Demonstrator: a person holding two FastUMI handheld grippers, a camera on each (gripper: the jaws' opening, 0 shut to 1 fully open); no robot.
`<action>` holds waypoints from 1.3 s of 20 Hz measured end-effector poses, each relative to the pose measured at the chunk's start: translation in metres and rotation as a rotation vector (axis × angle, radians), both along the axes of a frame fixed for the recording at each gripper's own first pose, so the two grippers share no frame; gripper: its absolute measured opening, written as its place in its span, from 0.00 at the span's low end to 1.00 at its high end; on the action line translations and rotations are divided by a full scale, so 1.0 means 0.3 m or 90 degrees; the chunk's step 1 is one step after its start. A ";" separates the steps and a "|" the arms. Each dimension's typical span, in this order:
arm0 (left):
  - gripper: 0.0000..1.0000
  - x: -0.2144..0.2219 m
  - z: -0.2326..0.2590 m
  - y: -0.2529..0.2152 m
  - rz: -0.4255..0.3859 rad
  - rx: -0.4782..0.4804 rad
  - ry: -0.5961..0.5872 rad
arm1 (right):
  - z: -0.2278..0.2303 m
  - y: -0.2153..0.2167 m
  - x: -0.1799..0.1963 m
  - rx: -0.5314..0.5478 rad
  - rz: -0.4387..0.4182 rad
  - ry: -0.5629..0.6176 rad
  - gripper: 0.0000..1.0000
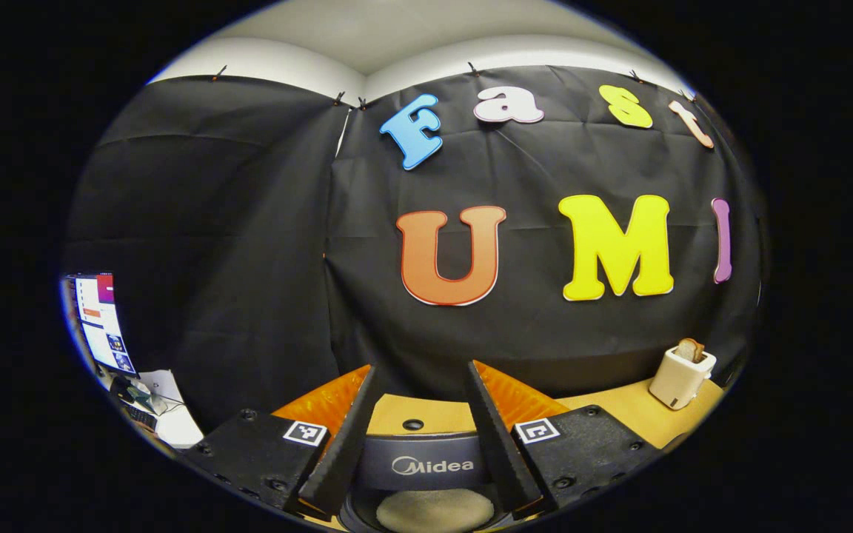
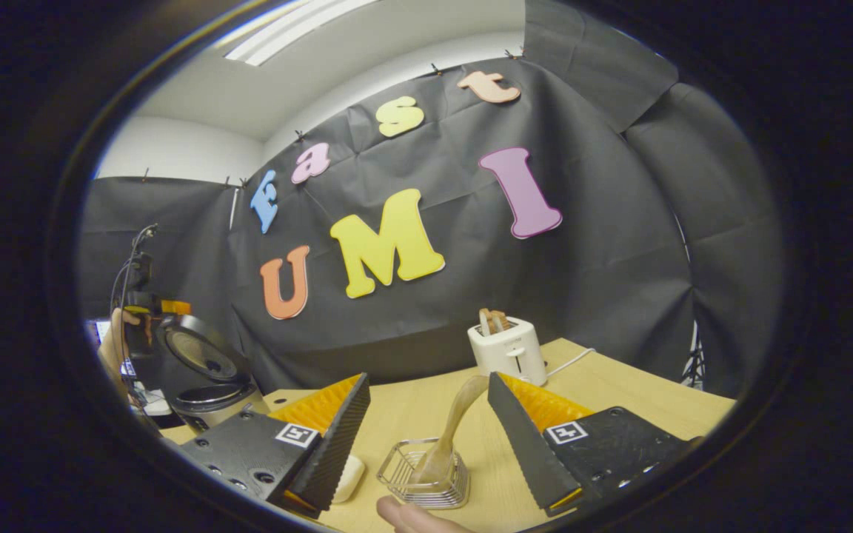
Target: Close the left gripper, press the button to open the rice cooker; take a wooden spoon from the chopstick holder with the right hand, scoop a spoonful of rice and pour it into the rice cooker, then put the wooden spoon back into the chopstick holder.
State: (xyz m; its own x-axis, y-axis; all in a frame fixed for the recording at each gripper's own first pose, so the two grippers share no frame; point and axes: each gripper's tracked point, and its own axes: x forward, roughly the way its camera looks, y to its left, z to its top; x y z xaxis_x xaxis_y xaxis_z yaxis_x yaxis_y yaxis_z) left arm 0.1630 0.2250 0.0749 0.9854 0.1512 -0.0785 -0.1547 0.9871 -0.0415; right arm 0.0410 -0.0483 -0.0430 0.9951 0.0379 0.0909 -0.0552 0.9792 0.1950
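In the left gripper view the rice cooker (image 1: 426,465) shows its grey front panel low between the fingers of my left gripper (image 1: 420,369), which is open and holds nothing. The right gripper view has the rice cooker (image 2: 208,385) at the far left with its round lid raised, and a hand beside it. My right gripper (image 2: 428,379) is open above the wire chopstick holder (image 2: 426,477). The wooden spoon (image 2: 460,414) stands in the holder, its handle leaning up between the fingers without touching them.
A white toaster (image 2: 508,348) with bread in it stands at the back of the wooden table (image 2: 619,400), and it is the toaster (image 1: 682,376) at the right in the left gripper view. A pale rounded object (image 2: 352,477) lies left of the holder. A monitor (image 1: 101,318) stands at the far left.
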 end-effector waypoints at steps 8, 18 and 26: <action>0.77 -0.145 -0.346 -0.118 -0.037 -0.033 0.109 | -0.028 0.030 0.011 0.008 0.009 0.022 0.95; 0.77 -0.178 -0.458 -0.133 -0.031 -0.018 0.109 | -0.057 0.057 0.018 0.005 0.016 0.037 0.95; 0.77 -0.272 -0.466 -0.141 -0.017 -0.008 0.101 | -0.071 0.064 -0.001 -0.010 0.017 0.042 0.95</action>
